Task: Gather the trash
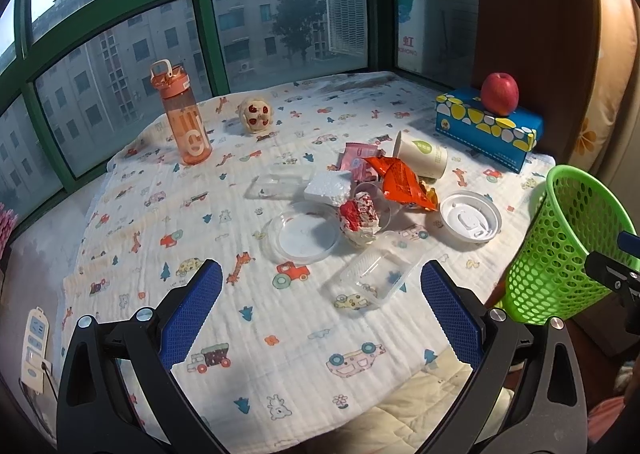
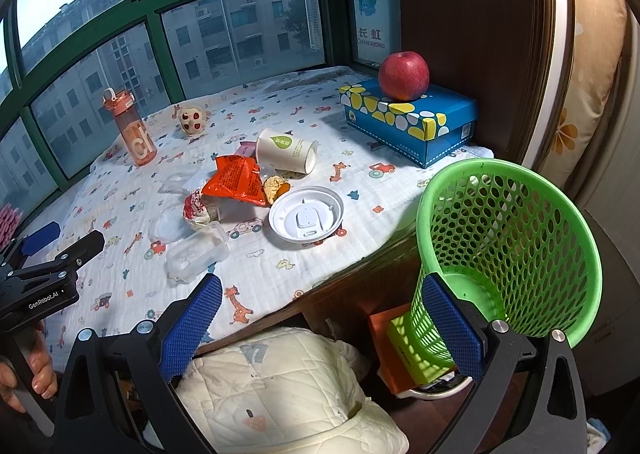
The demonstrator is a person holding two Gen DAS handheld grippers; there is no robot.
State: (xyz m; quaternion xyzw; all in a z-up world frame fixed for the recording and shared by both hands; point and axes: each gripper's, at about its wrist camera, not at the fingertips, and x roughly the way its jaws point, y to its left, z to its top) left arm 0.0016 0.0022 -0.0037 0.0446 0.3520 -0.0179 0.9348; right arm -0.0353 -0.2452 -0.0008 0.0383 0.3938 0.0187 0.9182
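Note:
Trash lies in a heap mid-table: an orange wrapper (image 1: 402,182) (image 2: 236,178), a tipped paper cup (image 1: 422,156) (image 2: 286,154), a white lid (image 1: 470,216) (image 2: 306,216), a clear round lid (image 1: 304,232), a crumpled red-white wrapper (image 1: 358,216) (image 2: 196,208), a foam piece (image 1: 328,186) and a clear plastic box (image 1: 372,278) (image 2: 198,252). A green mesh basket (image 1: 560,246) (image 2: 504,250) stands off the table's right edge. My left gripper (image 1: 320,310) is open and empty, just short of the plastic box. My right gripper (image 2: 320,318) is open, its right finger against the basket's outer wall.
An orange water bottle (image 1: 184,122) and a small toy (image 1: 258,114) stand at the far left. An apple (image 1: 499,93) sits on a blue box (image 1: 486,126) at the far right. A power strip (image 1: 36,350) lies at the left. A quilted cushion (image 2: 280,386) lies below the table edge.

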